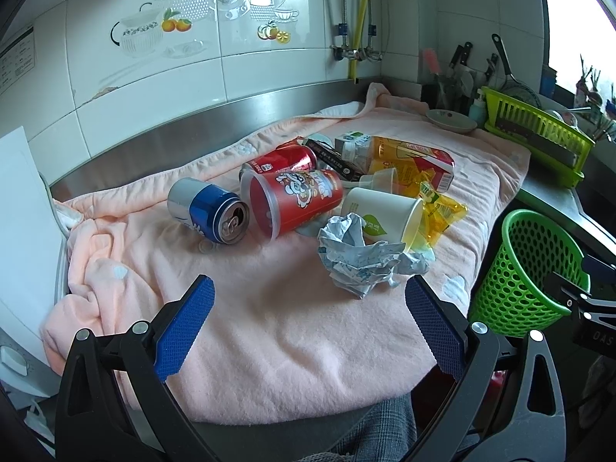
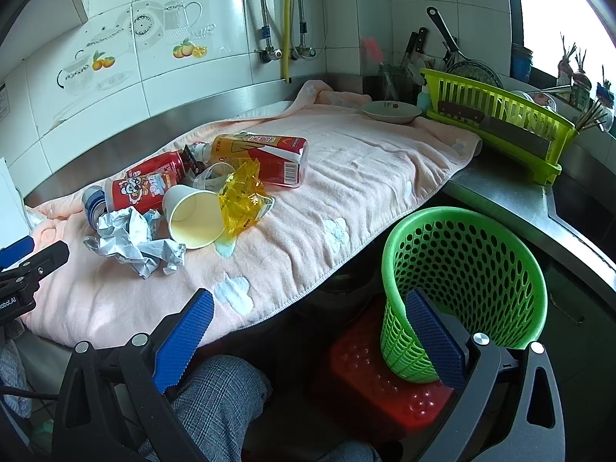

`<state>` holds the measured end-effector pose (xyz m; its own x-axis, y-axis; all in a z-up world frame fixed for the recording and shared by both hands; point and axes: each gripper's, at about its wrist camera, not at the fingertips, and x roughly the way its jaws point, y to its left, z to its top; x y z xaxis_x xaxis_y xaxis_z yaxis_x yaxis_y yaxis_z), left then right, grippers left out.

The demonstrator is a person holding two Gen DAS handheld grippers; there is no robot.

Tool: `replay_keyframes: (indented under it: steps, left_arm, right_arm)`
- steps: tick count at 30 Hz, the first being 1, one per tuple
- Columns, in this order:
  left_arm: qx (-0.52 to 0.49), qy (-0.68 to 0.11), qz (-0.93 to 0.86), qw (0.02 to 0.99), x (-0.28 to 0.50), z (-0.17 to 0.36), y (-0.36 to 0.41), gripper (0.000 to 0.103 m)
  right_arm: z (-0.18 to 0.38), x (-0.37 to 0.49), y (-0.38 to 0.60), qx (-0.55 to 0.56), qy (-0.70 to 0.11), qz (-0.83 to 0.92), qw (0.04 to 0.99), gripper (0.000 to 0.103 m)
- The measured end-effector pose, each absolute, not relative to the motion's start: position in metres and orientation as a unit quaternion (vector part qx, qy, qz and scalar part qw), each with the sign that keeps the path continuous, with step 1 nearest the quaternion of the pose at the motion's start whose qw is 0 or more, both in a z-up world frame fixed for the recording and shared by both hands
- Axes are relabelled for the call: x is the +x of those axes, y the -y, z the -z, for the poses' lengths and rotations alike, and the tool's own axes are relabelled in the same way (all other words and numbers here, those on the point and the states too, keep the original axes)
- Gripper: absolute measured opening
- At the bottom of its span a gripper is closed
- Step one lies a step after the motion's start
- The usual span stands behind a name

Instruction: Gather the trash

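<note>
Step in hand, as judged: the start of collection. Nothing is held and the green basket point(image 2: 466, 285) appears empty.

Left tool point(image 1: 308, 319): blue pads spread wide apart, nothing between them, hovering over the pink towel point(image 1: 269, 327) that covers the worktop. Right tool point(image 2: 308, 327): pads likewise spread and empty, low at the worktop's edge, its right pad just in front of the basket wall; contact cannot be confirmed.

The trash is heaped at 12 o'clock from the left tool, near the towel's middle. The basket stands off the worktop on a red stool point(image 2: 369, 389), at 3 o'clock from the heap.

Count of trash seen:
- crumpled paper point(image 1: 362, 258): 1, nearest the left tool
- paper cup point(image 1: 385, 211): 1, on its side
- red snack tub point(image 1: 296, 200): 1, on its side
- cans: 2, blue can point(image 1: 210, 210) and red can point(image 1: 285, 161)
- yellow wrapper point(image 1: 442, 211): 1
- orange carton point(image 1: 412, 161): 1
- items behind the heap: not countable

Next move, as judged: the left tool is to be lowered over the crumpled paper, closed gently, then carried toward 3 o'clock to the basket.
</note>
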<state>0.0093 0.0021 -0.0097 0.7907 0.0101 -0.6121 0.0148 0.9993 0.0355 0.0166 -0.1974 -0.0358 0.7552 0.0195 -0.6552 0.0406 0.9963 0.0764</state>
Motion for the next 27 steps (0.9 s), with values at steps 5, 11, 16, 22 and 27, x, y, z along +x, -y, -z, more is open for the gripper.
replay_keyframes:
  steps: [5,11,16,22,27]
  left_arm:
    - [0.020,-0.327,0.003,0.945,0.011,0.012,-0.001,0.098]
    - [0.017,-0.330,0.000,0.944,0.014,0.013,-0.003,0.098]
    - [0.016,-0.329,0.000,0.944,0.016,0.012,-0.003,0.098]
    - [0.020,-0.333,0.004,0.943,0.022,0.012,0.001,0.098]
    - [0.022,-0.334,0.008,0.942,0.027,0.011,0.005,0.098]
  right_arm:
    - [0.038,0.018,0.196,0.043,-0.351,0.006,0.935,0.097]
    - [0.041,0.022,0.195,0.044,-0.353,0.003,0.935,0.097]
    - [0.042,0.026,0.194,0.043,-0.354,0.002,0.934,0.097]
    - [0.041,0.028,0.193,0.041,-0.354,0.000,0.934,0.097]
    - [0.041,0.031,0.194,0.041,-0.353,0.002,0.935,0.097]
